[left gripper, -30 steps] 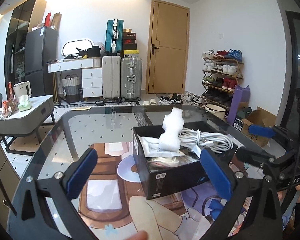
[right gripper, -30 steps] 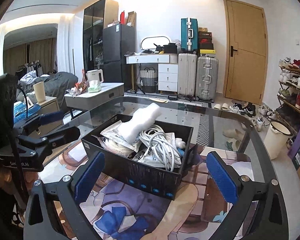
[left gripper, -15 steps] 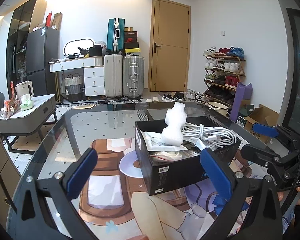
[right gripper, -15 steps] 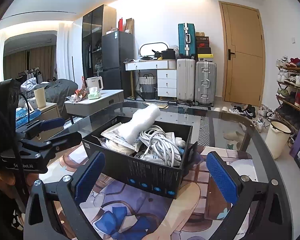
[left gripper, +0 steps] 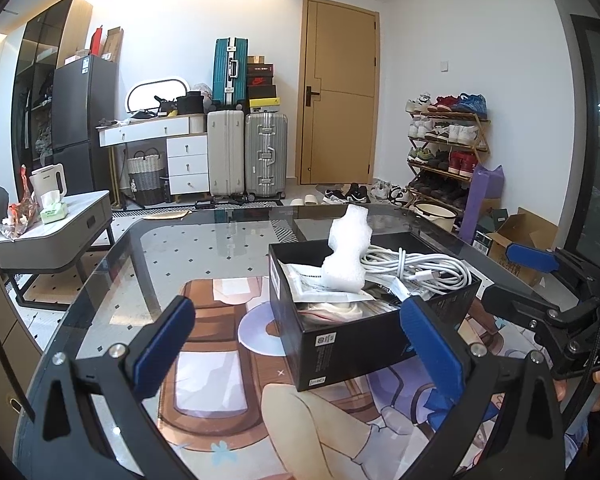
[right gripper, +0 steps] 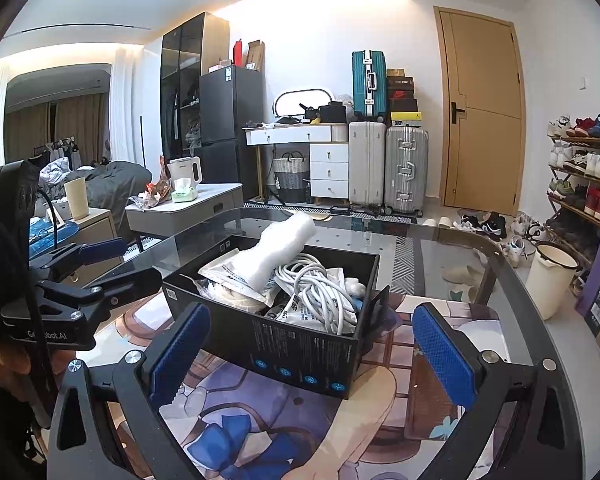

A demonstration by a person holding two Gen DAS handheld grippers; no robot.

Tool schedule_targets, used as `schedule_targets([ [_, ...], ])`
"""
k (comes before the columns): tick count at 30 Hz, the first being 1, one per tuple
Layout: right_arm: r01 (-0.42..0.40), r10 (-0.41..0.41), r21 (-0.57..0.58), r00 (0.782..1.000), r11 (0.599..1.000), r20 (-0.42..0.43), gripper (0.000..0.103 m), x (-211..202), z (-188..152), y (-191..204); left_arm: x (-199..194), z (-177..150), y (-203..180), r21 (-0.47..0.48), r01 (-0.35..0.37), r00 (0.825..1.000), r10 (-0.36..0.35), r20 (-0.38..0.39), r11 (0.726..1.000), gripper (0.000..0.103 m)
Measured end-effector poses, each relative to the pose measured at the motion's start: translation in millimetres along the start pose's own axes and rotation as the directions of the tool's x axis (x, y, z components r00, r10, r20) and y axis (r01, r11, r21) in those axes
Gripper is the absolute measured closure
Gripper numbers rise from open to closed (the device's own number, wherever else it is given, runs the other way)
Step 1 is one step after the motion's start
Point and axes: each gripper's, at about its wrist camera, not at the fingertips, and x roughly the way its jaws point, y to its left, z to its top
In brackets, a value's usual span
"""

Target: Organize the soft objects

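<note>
Glass-topped table with a printed cartoon mat beneath the glass [left gripper: 204,364]: bears everything listed below.

Black open-topped cardboard box [left gripper: 352,344], also [right gripper: 300,356]: stands on the table just ahead of both tools, one corner turned toward the left wrist view, one long printed side facing the right wrist view. Holds all the soft goods that can be seen; nothing soft lies loose on the mat.

Left gripper, black frame with blue pads [left gripper: 300,340]: spread wide, grasping nothing. The box sits ahead and toward its right-hand pad [left gripper: 432,344], which overlaps the near wall in view; contact cannot be told.

Right gripper, same make [right gripper: 312,344]: likewise spread wide and unladen. The box lies straight ahead between its pads, slightly left of centre.

White foam wrap roll [left gripper: 346,252], [right gripper: 276,256]: rises from the box's left half, long axis steeply tilted, upper end above the rim and leaning away from the cameras.

Coil of white cable [right gripper: 320,292]: lies in the box's right half, beside the roll.

White printed flat pouches [right gripper: 228,276]: tucked under the roll.

Judgement: the roll stands proudest and is reachable by either tool; the right gripper faces it more squarely.
</note>
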Motion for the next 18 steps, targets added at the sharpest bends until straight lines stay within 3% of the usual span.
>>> schedule_targets([
  [18, 0.0, 0.0, 0.0, 1.0, 1.0, 0.003, 0.0, -0.7, -0.7, -0.5, 2.5, 0.4, 0.9, -0.004, 0.001, 1.0, -0.001, -0.01, 1.0, 0.0],
])
